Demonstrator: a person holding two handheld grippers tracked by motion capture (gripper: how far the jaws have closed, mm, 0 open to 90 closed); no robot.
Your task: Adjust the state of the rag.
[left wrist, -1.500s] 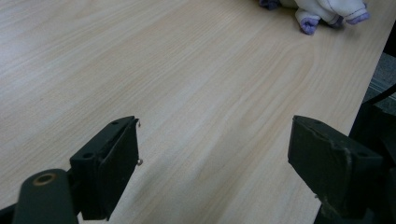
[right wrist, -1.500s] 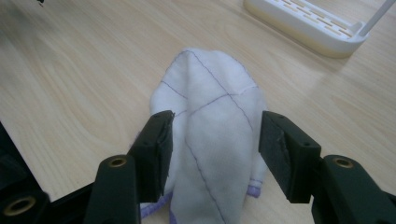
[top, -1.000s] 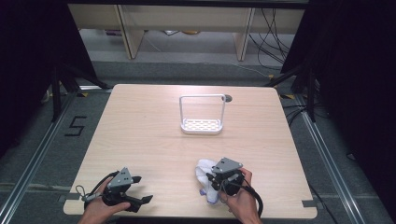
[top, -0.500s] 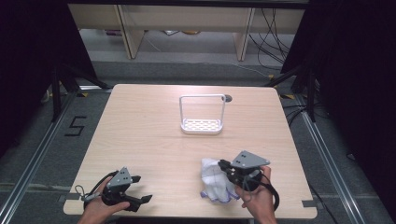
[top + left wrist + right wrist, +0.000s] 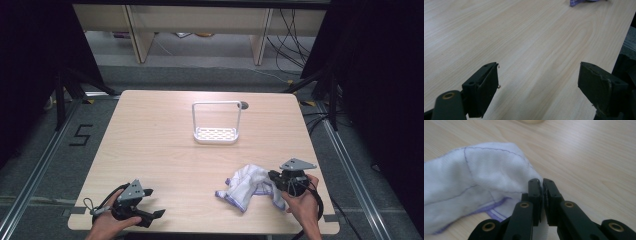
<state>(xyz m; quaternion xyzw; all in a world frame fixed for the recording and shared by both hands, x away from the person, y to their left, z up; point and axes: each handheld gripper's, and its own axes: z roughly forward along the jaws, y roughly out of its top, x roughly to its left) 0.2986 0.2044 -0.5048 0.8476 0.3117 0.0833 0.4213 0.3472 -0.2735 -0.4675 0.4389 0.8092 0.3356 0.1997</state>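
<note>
A white cloth (image 5: 247,186) w/ purple hem is seen on the table (image 5: 165,145), approx. 4 o'clock from its centre, near the front edge. Its right edge is pinched by the right gripper (image 5: 274,179), jaws pressed together on the fabric in the right gripper view (image 5: 542,185). The left gripper (image 5: 156,214) is held at approx. 7 o'clock, jaws spread wide over bare wood, nothing between. A white rack (image 5: 216,134) is seen at 12 o'clock, well apart from the cloth.

This looks like a lab: a wood table (image 5: 150,140) stands between black curtains (image 5: 380,75), with cables (image 5: 295,30) at one o'clock.
</note>
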